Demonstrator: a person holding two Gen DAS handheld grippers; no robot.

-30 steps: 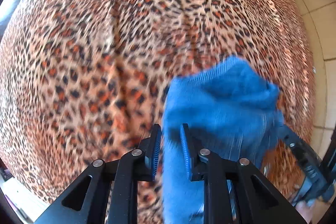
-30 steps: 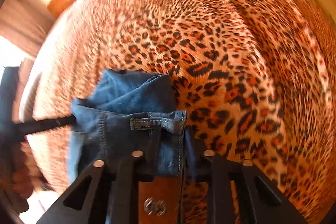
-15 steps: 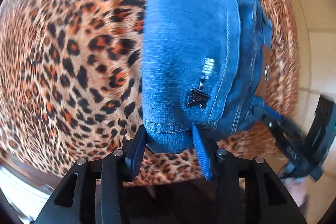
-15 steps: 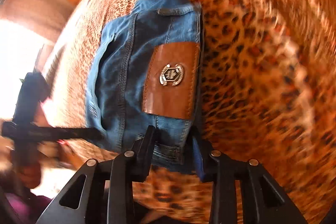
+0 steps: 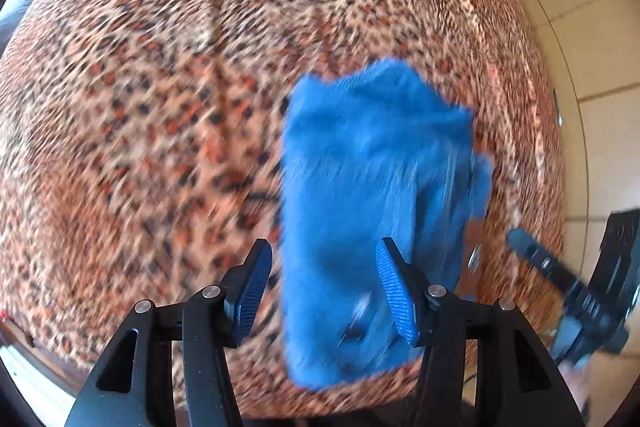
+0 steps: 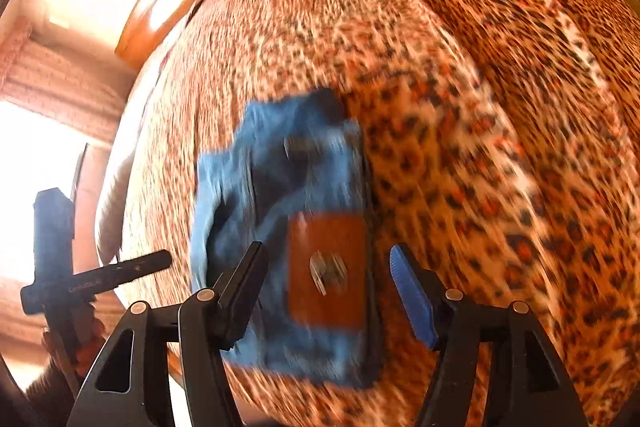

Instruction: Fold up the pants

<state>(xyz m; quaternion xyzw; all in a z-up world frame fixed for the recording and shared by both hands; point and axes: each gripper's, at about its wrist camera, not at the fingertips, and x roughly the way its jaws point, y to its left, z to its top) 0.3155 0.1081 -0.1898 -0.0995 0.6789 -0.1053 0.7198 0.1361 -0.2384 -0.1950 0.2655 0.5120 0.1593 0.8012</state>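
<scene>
- In the left wrist view, a leopard-print bedspread (image 5: pixel 168 115) is being shown across most of the frame, smeared by motion blur.
- The left gripper (image 5: pixel 326 287) is being held with its ribbed blue pads (image 5: pixel 252 289) spread wide apart; nothing is being pinched between them.
- The folded blue jeans (image 5: pixel 372 211) are lying on the bedspread beyond the fingers, near its close edge, with their near end seen through the gap between the pads; whether the right-hand pad is touching the denim cannot be told through the blur.
- Further right, the other tool is being seen as a dark shape beside the jeans, over the tiled floor (image 5: pixel 592 39).
- In the right wrist view, a wooden headboard (image 6: pixel 160 7) is being lit brightly at the upper left, and the left tool is being seen as a dark bar at the left edge, apart from the denim.
- The jeans (image 6: pixel 276 195) are lying as a compact bundle on the bedspread (image 6: pixel 500 115), with a brown leather patch (image 6: pixel 328 269) facing up.
- The right gripper (image 6: pixel 328 291) is being held wide open, its fingers standing on either side of the patch and clamping nothing.
</scene>
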